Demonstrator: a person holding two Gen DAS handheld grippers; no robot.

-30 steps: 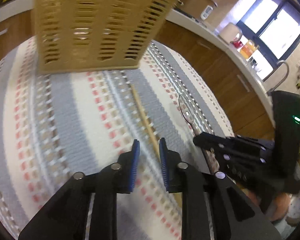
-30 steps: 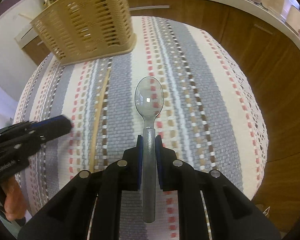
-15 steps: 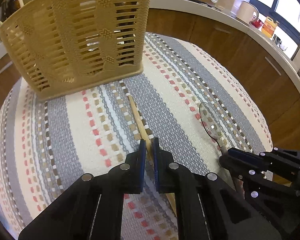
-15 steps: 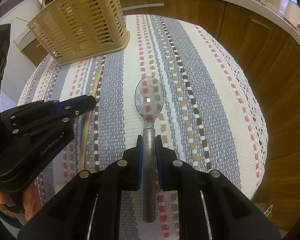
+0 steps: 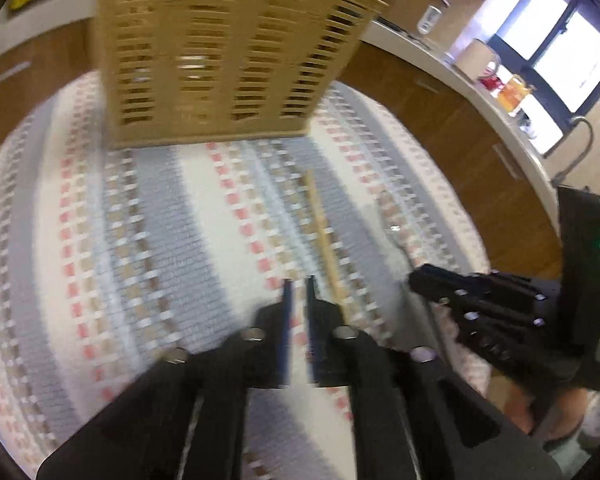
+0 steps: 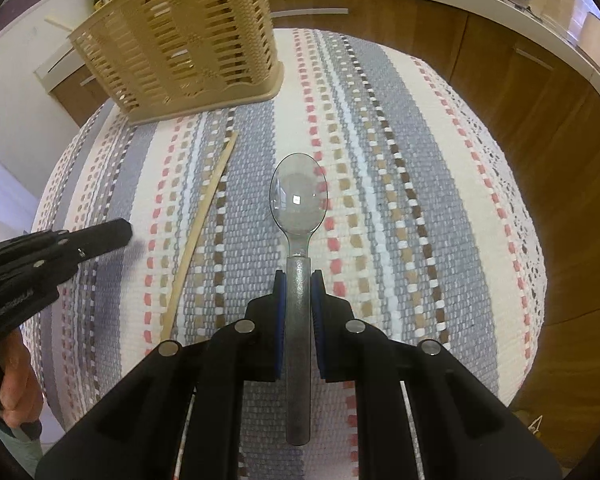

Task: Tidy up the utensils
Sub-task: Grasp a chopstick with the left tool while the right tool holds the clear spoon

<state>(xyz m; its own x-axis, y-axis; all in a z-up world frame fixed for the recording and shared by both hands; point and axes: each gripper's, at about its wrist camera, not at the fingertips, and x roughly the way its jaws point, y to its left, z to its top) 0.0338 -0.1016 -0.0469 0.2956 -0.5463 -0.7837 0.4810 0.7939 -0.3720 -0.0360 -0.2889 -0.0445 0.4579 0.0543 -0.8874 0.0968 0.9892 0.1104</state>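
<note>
Right tool (image 6: pixel 299 280) clamped on spoon (image 6: pixel 298 208) handle. Left tool (image 5: pixel 298 292) nearly closed, empty, just beside chopstick (image 5: pixel 325 240), near basket (image 5: pixel 220 60).

Tan slatted basket (image 6: pixel 188 36) on a grey, cream and red-dashed striped cloth (image 6: pixel 400 184).

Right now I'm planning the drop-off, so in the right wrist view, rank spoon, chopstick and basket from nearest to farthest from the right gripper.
1. Spoon, clamped in the right gripper.
2. Chopstick, lying on the cloth to the left.
3. Basket, far back, upper left.
</note>
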